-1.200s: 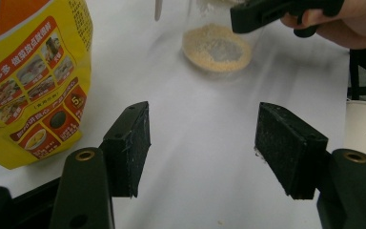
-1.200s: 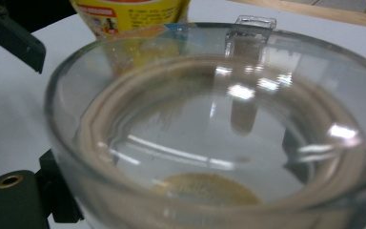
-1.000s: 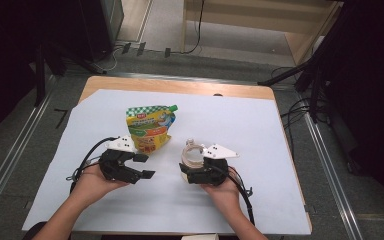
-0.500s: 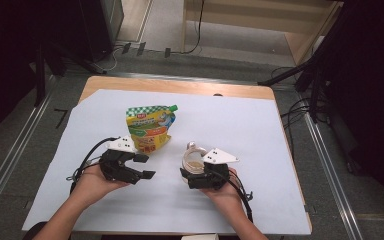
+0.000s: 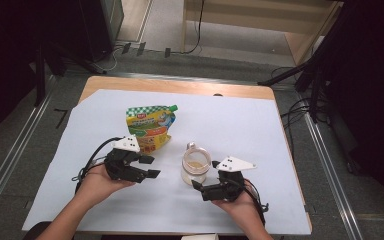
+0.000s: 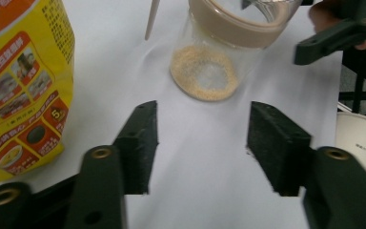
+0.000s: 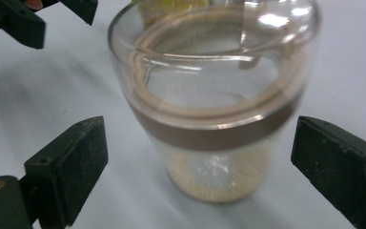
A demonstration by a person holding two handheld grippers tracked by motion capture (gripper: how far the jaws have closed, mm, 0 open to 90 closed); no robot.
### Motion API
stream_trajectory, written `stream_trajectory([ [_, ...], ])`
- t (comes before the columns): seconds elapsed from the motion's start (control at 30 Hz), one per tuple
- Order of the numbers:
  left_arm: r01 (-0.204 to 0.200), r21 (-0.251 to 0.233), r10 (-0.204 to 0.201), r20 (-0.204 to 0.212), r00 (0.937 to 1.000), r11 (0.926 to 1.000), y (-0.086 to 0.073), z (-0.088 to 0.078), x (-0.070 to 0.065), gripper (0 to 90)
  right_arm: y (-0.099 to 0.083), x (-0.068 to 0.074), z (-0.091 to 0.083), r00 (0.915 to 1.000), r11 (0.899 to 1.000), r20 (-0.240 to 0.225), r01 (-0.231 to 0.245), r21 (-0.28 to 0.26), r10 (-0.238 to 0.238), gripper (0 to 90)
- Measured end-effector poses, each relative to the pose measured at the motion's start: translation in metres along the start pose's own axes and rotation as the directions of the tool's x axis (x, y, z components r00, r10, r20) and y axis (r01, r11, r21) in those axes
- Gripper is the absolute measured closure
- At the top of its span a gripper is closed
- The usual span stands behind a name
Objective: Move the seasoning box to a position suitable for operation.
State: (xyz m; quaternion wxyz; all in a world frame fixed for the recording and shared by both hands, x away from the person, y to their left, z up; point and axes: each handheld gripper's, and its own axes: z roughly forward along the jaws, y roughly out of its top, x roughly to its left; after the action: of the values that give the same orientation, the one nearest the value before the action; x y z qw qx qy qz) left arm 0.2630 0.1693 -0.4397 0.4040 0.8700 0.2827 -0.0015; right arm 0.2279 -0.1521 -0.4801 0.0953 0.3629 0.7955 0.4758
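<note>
A clear glass jar [image 5: 196,165] with a tan band and pale grains at its bottom stands on the white-covered worktop [image 5: 260,130]. The right gripper [image 5: 198,188], jaws wide, sits just beside it, seemingly not touching. The left gripper [image 5: 151,167], also wide, holds nothing near the yellow printed pouch [image 5: 150,127].

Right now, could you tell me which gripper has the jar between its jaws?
The right gripper: its open jaws flank the jar, untouched. The left gripper points at it from farther off.
</note>
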Motion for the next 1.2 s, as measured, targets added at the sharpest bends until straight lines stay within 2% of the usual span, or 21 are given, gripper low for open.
stream_trajectory([
  [0.03,-0.004,0.002,0.004,0.003,1.0000,1.0000,0.001,0.002,0.000,49.7,0.000,0.000,0.000,1.0000,1.000,0.000,0.000,0.000,0.000,5.5],
  [0.1,-0.005,0.012,0.005,0.021,0.9998,0.9999,0.004,0.005,-0.002,57.3,-0.001,0.000,-0.011,0.9999,1.000,0.006,-0.011,-0.005,0.011,5.7],
  [0.13,-0.007,0.020,0.006,0.028,0.9996,0.9998,0.005,0.007,-0.003,67.7,-0.003,-0.001,-0.022,0.9993,1.000,0.027,-0.026,-0.013,0.027,12.0],
  [0.17,-0.006,0.024,0.005,0.046,0.9989,0.9997,0.007,0.008,-0.005,67.7,-0.003,-0.001,-0.022,0.9993,1.000,0.027,-0.026,-0.013,0.027,12.0],
  [0.2,0.001,0.041,-0.003,0.045,0.9990,0.9992,0.009,0.010,-0.006,77.3,-0.004,-0.005,-0.032,0.9978,0.998,0.041,-0.050,-0.026,0.051,14.4],
  [0.23,0.014,0.059,-0.017,0.045,0.9988,0.9982,0.011,0.011,-0.007,77.3,-0.004,-0.005,-0.032,0.9978,0.998,0.041,-0.050,-0.026,0.051,14.4],
  [0.27,0.022,0.064,-0.025,0.054,0.9982,0.9977,0.013,0.013,-0.007,83.6,-0.004,-0.010,-0.040,0.9967,0.997,0.044,-0.067,-0.042,0.069,17.2],
  [0.33,0.005,0.080,-0.010,0.066,0.9978,0.9968,0.017,0.016,-0.009,85.3,-0.005,-0.013,-0.044,0.9961,0.996,0.048,-0.071,-0.047,0.074,18.6],
  [0.37,-0.006,0.076,0.002,0.057,0.9984,0.9971,0.020,0.019,-0.010,87.8,-0.005,-0.020,-0.049,0.9946,0.995,0.055,-0.085,-0.054,0.088,25.6],
  [0.4,-0.006,0.076,0.002,0.057,0.9984,0.9971,0.020,0.019,-0.010,89.0,-0.005,-0.020,-0.049,0.9946,0.995,0.055,-0.085,-0.054,0.088,25.6],
  [0.43,-0.012,0.071,0.009,0.049,0.9988,0.9974,0.022,0.020,-0.011,90.0,-0.002,-0.026,-0.050,0.9937,0.994,0.067,-0.086,-0.064,0.090,36.2],
  [0.47,-0.017,0.063,0.014,0.048,0.9988,0.9979,0.024,0.022,-0.011,90.0,-0.002,-0.026,-0.050,0.9937,0.994,0.067,-0.086,-0.064,0.090,36.2],
  [0.5,-0.018,0.063,0.015,0.049,0.9987,0.9978,0.027,0.025,-0.010,90.0,0.000,-0.029,-0.050,0.9945,0.995,0.062,-0.080,-0.064,0.084,41.1],
  [0.6,0.011,0.079,-0.013,0.026,0.9996,0.9968,0.036,0.033,-0.008,90.0,0.008,-0.034,-0.045,0.9926,0.995,0.090,-0.077,-0.059,0.082,52.7],
  [0.7,0.021,0.068,-0.022,0.013,0.9997,0.9975,0.042,0.041,-0.007,90.0,0.016,-0.039,-0.037,0.9916,0.994,0.084,-0.093,-0.059,0.098,61.5],
  [0.8,0.020,0.037,-0.021,0.015,0.9997,0.9991,0.044,0.043,-0.009,90.0,0.024,-0.044,-0.029,0.9934,0.995,0.074,-0.084,-0.051,0.088,70.1],
  [0.87,0.031,0.022,-0.032,0.018,0.9993,0.9993,0.043,0.044,-0.008,90.0,0.027,-0.048,-0.026,0.9942,0.995,0.070,-0.078,-0.055,0.081,78.2],
  [0.9,0.031,0.026,-0.031,0.008,0.9995,0.9992,0.041,0.044,-0.007,90.0,0.028,-0.050,-0.024,0.9948,0.996,0.065,-0.075,-0.054,0.078,86.0],
  [0.93,0.031,0.026,-0.031,0.008,0.9995,0.9992,0.041,0.044,-0.007,90.0,0.028,-0.051,-0.023,0.9953,0.996,0.062,-0.070,-0.061,0.074,88.8],
  [1.1,0.023,0.031,-0.022,-0.019,0.9996,0.9992,0.037,0.047,-0.008,90.0,0.023,-0.048,-0.018,0.9977,0.999,0.055,-0.038,-0.032,0.039,90.0],
  [1.2,0.024,0.034,-0.023,-0.024,0.9994,0.9992,0.036,0.050,-0.008,90.0,0.022,-0.046,-0.016,0.9979,0.999,0.046,-0.044,-0.018,0.045,90.0],
])
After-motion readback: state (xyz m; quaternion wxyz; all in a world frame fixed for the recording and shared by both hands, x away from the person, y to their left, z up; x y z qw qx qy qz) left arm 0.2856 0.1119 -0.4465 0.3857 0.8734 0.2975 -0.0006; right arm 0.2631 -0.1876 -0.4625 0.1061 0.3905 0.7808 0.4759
